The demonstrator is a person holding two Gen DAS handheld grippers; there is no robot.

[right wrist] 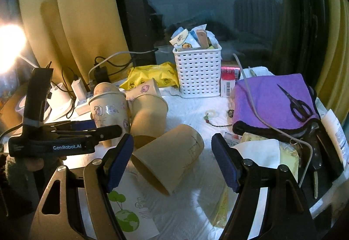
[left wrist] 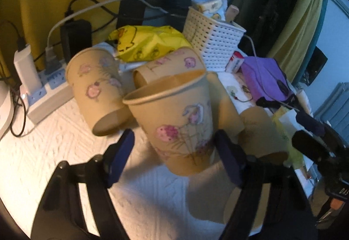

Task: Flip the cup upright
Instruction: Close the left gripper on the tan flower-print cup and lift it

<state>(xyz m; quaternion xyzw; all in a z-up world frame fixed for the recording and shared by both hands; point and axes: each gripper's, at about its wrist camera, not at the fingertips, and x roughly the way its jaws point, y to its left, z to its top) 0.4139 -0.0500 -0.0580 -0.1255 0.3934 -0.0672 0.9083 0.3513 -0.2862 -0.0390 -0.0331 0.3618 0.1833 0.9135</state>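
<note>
The job looks partly done. One flowered cup [left wrist: 174,122] stands mouth-up, slightly tilted in the blurred left wrist view, on the bench [left wrist: 54,142] in front of the white basket [right wrist: 198,74] and to its left. The left claw [left wrist: 174,152] has its fingers apart on either side of this cup's lower half. There is a clear gap on one side, so it is not clamped. Whether the other finger touches the cup wall I cannot tell.

At least one cup is left to do. A plain cup [right wrist: 170,159] lies on its side in front of the basket, nearer the camera, with its mouth turned toward the lower left. The right claw [right wrist: 174,161] hangs just short of it with its fingers spread wide and nothing between them. My judgement is that this cup is the next to be turned.

Two more cups sit between the lying cup and the basket. One cup [right wrist: 148,115] leans beside the flowered cup, and I cannot tell which way up it is. The other cup [right wrist: 144,88] lies on its side behind that, closest to the basket.

As for contents, the flowered cup's interior shows empty, and so does the lying cup's dark mouth. The basket is stuffed with small printed packets and what looks like a wooden handle, all sticking up above its rim.
</note>
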